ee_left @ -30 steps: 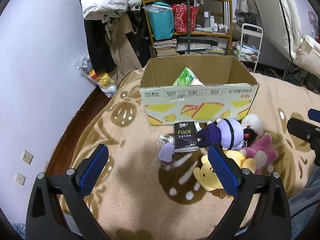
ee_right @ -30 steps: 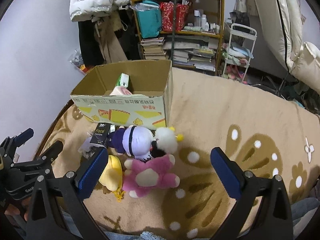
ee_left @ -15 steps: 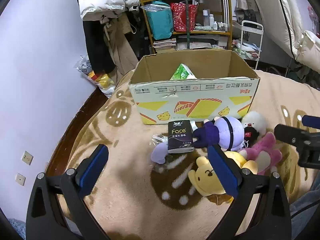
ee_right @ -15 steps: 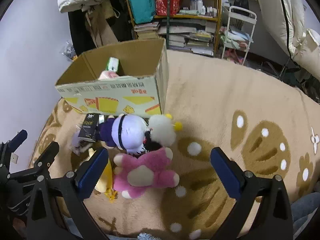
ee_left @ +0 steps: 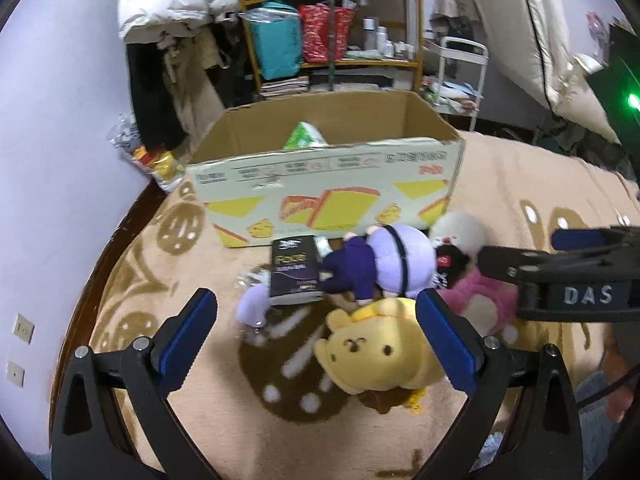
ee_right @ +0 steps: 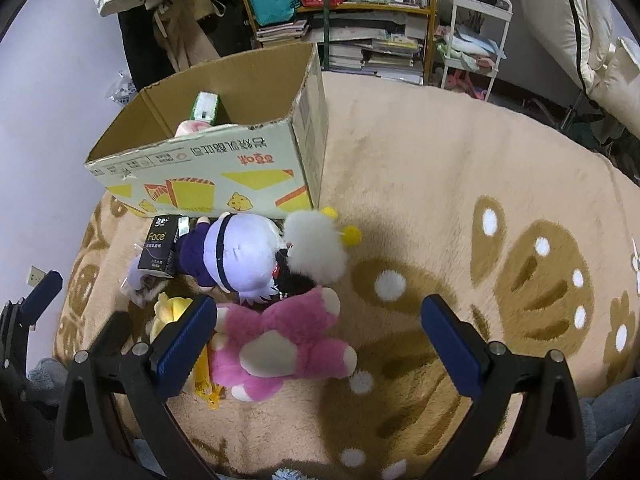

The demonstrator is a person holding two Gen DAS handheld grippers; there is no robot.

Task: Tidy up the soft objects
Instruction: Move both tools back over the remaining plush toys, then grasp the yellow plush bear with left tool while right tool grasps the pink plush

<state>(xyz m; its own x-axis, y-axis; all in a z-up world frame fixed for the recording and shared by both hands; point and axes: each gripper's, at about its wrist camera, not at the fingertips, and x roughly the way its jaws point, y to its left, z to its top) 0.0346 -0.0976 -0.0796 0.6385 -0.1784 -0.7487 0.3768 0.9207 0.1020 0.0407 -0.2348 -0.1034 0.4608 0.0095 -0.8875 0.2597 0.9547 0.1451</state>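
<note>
Clearly, black pack (ee_left: 295,271) reads "Face"; right tool (ee_left: 516,258) reads "DAS".

Beige rug (ee_right: 440,168) under box (ee_right: 224,184), plush toys (ee_right: 280,340), apparently tissues (ee_left: 294,270).

Pale lilac wall (ee_left: 60,128) w/ two sockets (ee_left: 24,328) on the left, dark wood floor (ee_left: 116,248) under a tan patterned rug (ee_right: 460,184), yellow-framed shelf unit (ee_left: 332,28) at the back packed w/ books, bags etc., white trolley (ee_right: 476,36) beside it.
</note>
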